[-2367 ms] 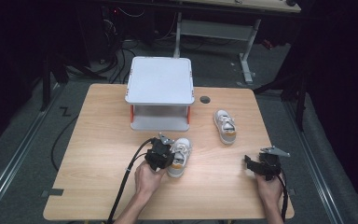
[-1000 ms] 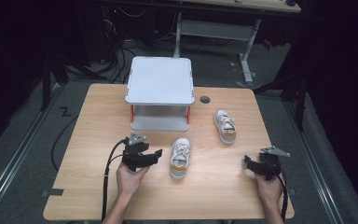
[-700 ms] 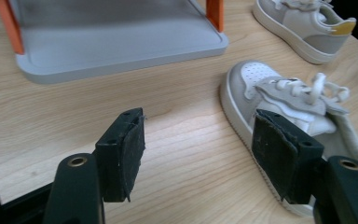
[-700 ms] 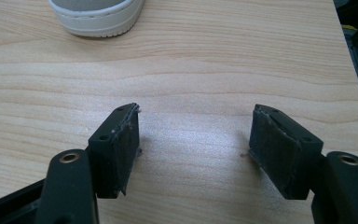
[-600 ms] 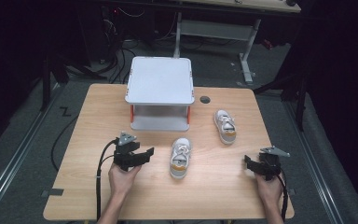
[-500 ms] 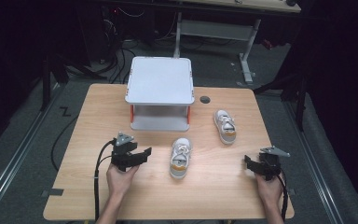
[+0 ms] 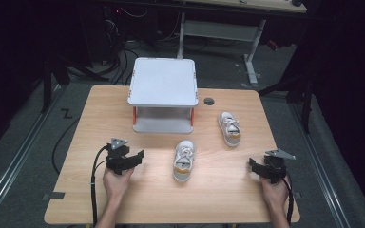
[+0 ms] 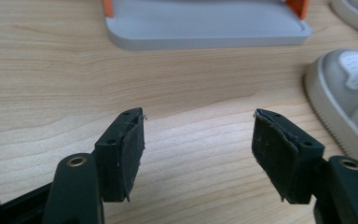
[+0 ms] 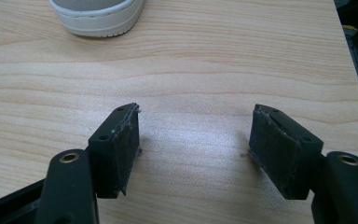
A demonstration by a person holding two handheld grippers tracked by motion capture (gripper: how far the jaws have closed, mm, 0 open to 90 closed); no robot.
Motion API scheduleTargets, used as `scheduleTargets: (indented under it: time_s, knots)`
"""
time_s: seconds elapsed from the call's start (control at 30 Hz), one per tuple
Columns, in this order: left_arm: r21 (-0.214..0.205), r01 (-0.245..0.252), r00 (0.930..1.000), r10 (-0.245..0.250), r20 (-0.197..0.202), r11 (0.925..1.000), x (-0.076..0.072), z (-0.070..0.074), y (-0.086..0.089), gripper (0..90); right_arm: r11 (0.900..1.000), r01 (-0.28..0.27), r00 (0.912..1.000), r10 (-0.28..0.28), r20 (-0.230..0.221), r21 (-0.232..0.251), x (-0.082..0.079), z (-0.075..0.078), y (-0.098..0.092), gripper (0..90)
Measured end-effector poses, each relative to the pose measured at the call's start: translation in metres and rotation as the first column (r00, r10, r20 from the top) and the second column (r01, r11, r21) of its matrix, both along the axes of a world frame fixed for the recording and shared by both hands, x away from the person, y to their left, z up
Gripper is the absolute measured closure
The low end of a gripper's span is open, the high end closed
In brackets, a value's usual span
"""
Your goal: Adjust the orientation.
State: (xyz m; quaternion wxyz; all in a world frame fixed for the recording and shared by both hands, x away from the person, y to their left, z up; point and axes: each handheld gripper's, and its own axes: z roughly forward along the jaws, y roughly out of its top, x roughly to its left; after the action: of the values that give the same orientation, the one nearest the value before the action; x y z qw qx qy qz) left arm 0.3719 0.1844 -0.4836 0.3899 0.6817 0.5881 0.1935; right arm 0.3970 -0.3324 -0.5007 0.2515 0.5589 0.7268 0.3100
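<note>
A dark room with cables on the floor surrounds your pale wooden tabletop (image 7: 228, 194), and a grey two-level stand with orange posts (image 7: 163, 95) sits at its far middle. The change that matters is at your left: a couple of seconds ago your left tongs (image 7: 132, 158) were over the near shoe (image 7: 184, 160), and since then they have drawn away to the left and sunk toward the wood, leaving that shoe standing alone. It lies just in front of the stand, toe toward you, upright on its sole and touched by nothing. In the left gripper view the tongs gape wide over bare wood, with the shoe's rubber edge (image 8: 335, 100) off to one side and the stand's lower tray (image 8: 205, 28) ahead.

Your right tongs (image 7: 255, 167) have stayed put near the right front corner, also spread wide with nothing between them; the right gripper view shows a shoe's sole rim (image 9: 98, 16) beyond them. The second shoe (image 7: 229, 128) rests farther back on the right, well apart from the first and not in line with it.

So the placement of the near shoe looks finished, and the pair is not yet together. The likely next call is on your right hand: reach for the far shoe and bring it beside its mate.
</note>
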Motion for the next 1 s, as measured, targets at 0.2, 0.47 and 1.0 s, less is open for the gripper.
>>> scheduleTargets:
  time_s: [0.2, 0.47, 1.0]
  knots:
    - [0.02, -0.033, 0.9995, 0.033, 0.001, 0.9993, 0.004, -0.007, 0.003, 35.0, 1.0, 0.0, 1.0, 0.0, 0.0, 0.0, 0.0, 0.0, 0.0, 33.3]
    - [0.129, -0.054, 0.9985, 0.054, -0.001, 0.9902, 0.008, -0.016, 0.0, 34.9, 0.9998, -0.018, 0.9998, 0.018, 0.002, -0.003, 0.0, 0.001, 0.0, 44.3]
    - [0.198, -0.045, 0.999, 0.045, 0.005, 0.9792, 0.009, -0.022, -0.003, 33.1, 0.9788, -0.182, 0.9808, 0.174, 0.088, 0.094, 0.005, 0.037, 0.026, 55.6]
